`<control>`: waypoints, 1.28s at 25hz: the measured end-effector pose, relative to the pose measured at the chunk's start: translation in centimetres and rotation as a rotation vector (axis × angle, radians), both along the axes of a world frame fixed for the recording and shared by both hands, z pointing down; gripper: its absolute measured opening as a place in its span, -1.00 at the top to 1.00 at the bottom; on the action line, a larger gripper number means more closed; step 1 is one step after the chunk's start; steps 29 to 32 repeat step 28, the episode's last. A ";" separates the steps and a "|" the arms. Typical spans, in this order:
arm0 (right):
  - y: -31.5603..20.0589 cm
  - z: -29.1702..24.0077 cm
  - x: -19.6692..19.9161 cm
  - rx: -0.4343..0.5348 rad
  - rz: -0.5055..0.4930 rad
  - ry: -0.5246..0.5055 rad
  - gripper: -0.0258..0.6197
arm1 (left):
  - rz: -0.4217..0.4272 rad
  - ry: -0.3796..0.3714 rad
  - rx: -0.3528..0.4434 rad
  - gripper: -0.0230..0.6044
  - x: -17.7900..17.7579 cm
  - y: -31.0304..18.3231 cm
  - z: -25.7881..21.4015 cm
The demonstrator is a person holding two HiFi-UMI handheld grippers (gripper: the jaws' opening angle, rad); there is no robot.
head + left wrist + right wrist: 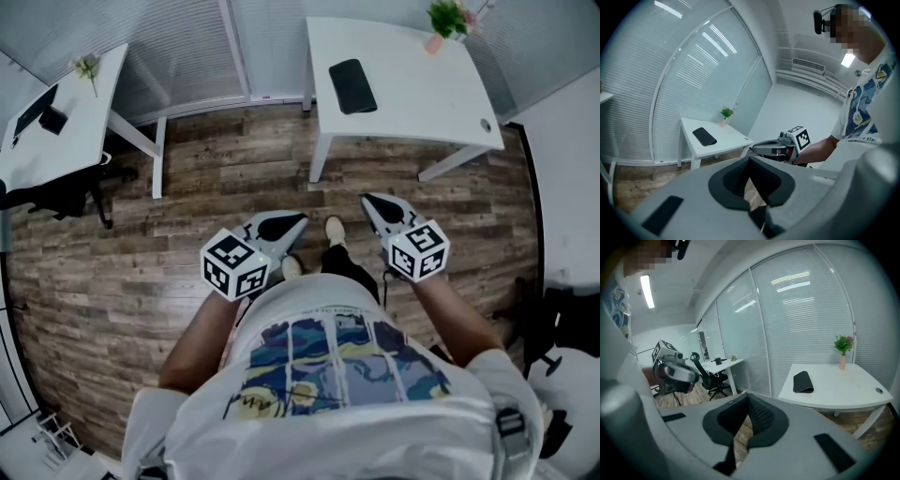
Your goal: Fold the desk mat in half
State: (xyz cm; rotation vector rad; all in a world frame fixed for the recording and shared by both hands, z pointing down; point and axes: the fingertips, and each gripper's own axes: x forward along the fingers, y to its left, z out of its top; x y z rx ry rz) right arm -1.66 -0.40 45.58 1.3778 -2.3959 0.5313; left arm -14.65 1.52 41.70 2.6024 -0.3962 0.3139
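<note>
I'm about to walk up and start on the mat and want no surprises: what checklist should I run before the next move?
1. Left gripper empty: ok, jaws together on nothing.
2. Right gripper empty: ok, jaws together on nothing.
3. Desk mat within reach: not ok; the white table stands across the floor from both grippers.
4. Mat clear of clutter: ok; the potted plant stands apart at a corner.
5. Mat lying flat, unfolded: cannot tell; one edge looks rounded, perhaps doubled.

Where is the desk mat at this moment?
In the head view the black desk mat lies on the white table ahead of the person, left of the potted plant.
</note>
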 end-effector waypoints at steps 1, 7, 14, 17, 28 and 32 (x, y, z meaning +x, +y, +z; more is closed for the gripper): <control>0.0 -0.2 -0.2 0.004 0.000 -0.001 0.92 | 0.000 0.001 0.001 0.92 -0.1 0.0 -0.1; 0.0 -1.3 -1.0 0.024 -0.010 -0.008 0.92 | 0.003 0.005 0.005 0.92 -0.4 0.0 -0.2; -0.6 -1.9 -1.0 0.039 -0.017 -0.004 0.92 | 0.000 0.003 0.000 0.92 -0.4 -0.5 -0.1; -1.1 -1.9 -0.8 0.044 -0.018 -0.002 0.92 | -0.002 0.002 -0.004 0.92 -0.2 -0.8 0.1; -4.5 -1.8 1.1 0.051 -0.044 0.023 0.92 | -0.024 -0.001 -0.011 0.92 1.4 -3.7 0.3; -4.5 -1.8 1.1 0.051 -0.044 0.023 0.92 | -0.024 -0.001 -0.011 0.92 1.4 -3.7 0.3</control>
